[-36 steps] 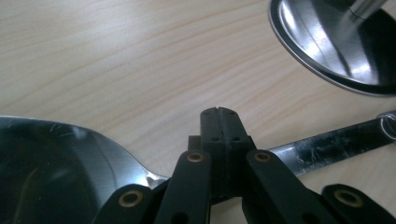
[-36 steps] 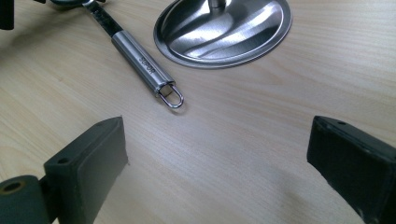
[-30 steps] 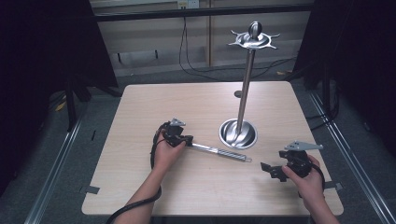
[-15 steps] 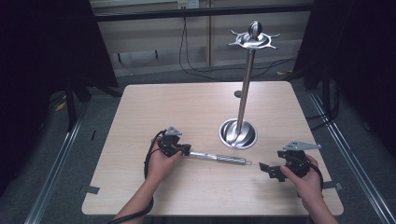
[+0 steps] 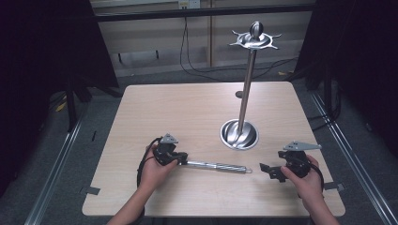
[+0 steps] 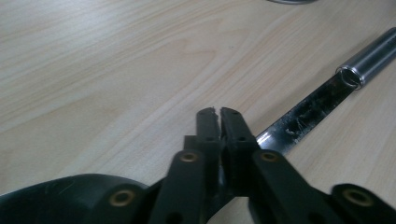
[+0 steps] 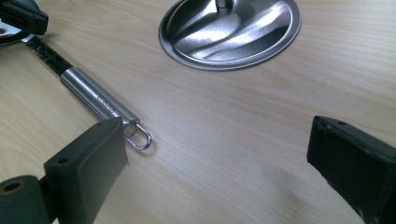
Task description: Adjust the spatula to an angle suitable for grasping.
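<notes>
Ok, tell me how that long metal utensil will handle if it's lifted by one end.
The utensil looks like rigid steel, so it should stay straight, not droop. Its polished round handle could slip or roll. Held at the blade end by the left gripper, it will probably sag toward the handle.

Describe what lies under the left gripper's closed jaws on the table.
The flat dark shaft of a steel utensil runs beneath the left gripper, resting on the table. Its head end is covered.

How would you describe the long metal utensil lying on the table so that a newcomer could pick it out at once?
Start at the wooden table and find the tall steel stand with its round dish base. Just in front of that base lies the utensil, flat, running sideways from the left gripper. Unlike the upright stand, it has a tube handle ending in a small hanging loop.
</notes>
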The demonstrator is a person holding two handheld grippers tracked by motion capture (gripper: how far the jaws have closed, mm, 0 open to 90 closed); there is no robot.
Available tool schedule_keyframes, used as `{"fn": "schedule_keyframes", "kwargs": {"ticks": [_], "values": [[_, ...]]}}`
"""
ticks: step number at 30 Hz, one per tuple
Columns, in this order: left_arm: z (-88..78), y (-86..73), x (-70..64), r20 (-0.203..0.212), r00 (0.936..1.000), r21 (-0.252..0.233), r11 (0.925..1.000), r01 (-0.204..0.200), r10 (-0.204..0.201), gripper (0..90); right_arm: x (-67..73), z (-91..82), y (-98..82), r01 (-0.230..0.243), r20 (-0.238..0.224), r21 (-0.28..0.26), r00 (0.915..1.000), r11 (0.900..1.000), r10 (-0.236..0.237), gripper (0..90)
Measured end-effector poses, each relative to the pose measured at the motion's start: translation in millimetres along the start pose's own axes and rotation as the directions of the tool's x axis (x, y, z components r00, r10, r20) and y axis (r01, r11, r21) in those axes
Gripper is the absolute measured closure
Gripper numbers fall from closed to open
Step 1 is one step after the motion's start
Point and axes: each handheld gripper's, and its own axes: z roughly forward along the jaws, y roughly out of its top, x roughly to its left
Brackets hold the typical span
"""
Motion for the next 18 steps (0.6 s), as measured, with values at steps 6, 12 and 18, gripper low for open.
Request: {"fn": "schedule_keyframes", "kwargs": {"ticks": [6, 12, 18], "values": [[-7.4, 14.5, -2.6, 0.083, 0.9885, 0.002, 0.9918, -0.128, 0.127, 71.2, -0.3, 1.4, -0.2, 0.004, -0.003, 0.004, 1.0000, 1.000, -0.004, 4.7], [-7.6, 30.7, -11.2, 0.140, 0.9441, 0.011, 0.9530, -0.303, 0.298, 60.0, -0.3, 1.9, -0.5, 0.001, -0.003, 0.007, 1.0000, 1.000, -0.001, 4.7], [4.7, 34.1, -20.6, 0.206, 0.9050, 0.093, 0.9134, -0.396, 0.372, 55.8, -0.1, 1.0, -0.8, -0.001, -0.002, 0.010, 1.0000, 1.000, 0.001, 4.7]]}}
